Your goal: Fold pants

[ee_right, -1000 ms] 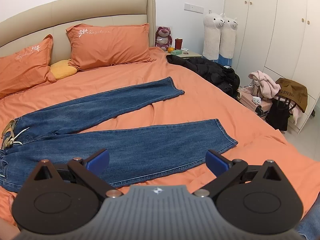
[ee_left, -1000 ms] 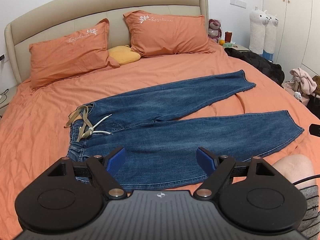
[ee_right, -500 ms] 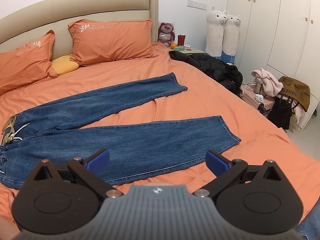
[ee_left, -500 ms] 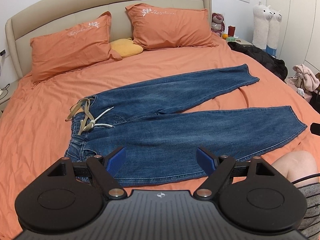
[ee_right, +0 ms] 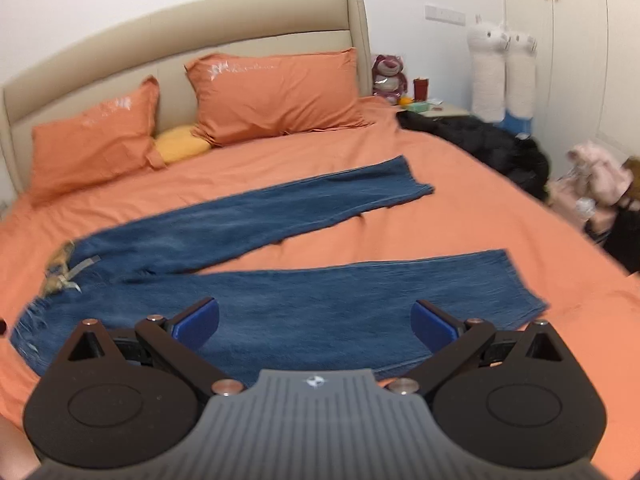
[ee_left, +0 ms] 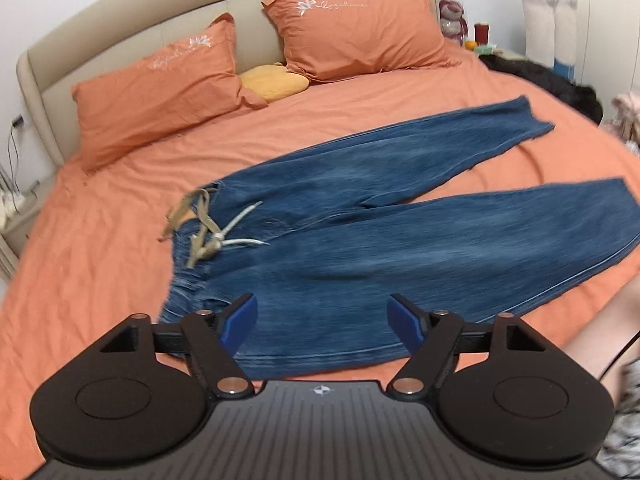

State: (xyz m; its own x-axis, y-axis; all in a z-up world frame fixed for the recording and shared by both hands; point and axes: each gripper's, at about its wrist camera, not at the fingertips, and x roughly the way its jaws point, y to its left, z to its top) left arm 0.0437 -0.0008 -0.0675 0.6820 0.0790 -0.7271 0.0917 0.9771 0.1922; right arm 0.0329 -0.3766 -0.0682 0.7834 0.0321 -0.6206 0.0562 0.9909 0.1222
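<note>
Blue denim pants (ee_left: pixel 360 248) lie flat on the orange bed (ee_left: pixel 100 248), waistband with a tan drawstring (ee_left: pixel 204 228) at the left, both legs spread out to the right. My left gripper (ee_left: pixel 323 322) is open and empty above the near leg close to the waist. In the right wrist view the pants (ee_right: pixel 320 312) lie the same way, and my right gripper (ee_right: pixel 316 322) is open and empty above the middle of the near leg. The near hem (ee_right: pixel 520 292) lies to its right.
Two orange pillows (ee_left: pixel 352 36) and a yellow cushion (ee_left: pixel 274 82) lie at the headboard. A black coat (ee_right: pixel 480 144) lies on the bed's right edge. A nightstand, plush toys (ee_right: pixel 502 72) and bags (ee_right: pixel 600 188) stand at the right. A bare knee (ee_left: pixel 600 344) shows at the lower right.
Both grippers have moved forward and closer to the pants, so the pants fill more of each view. Both stay open and empty. The pants have not moved.
</note>
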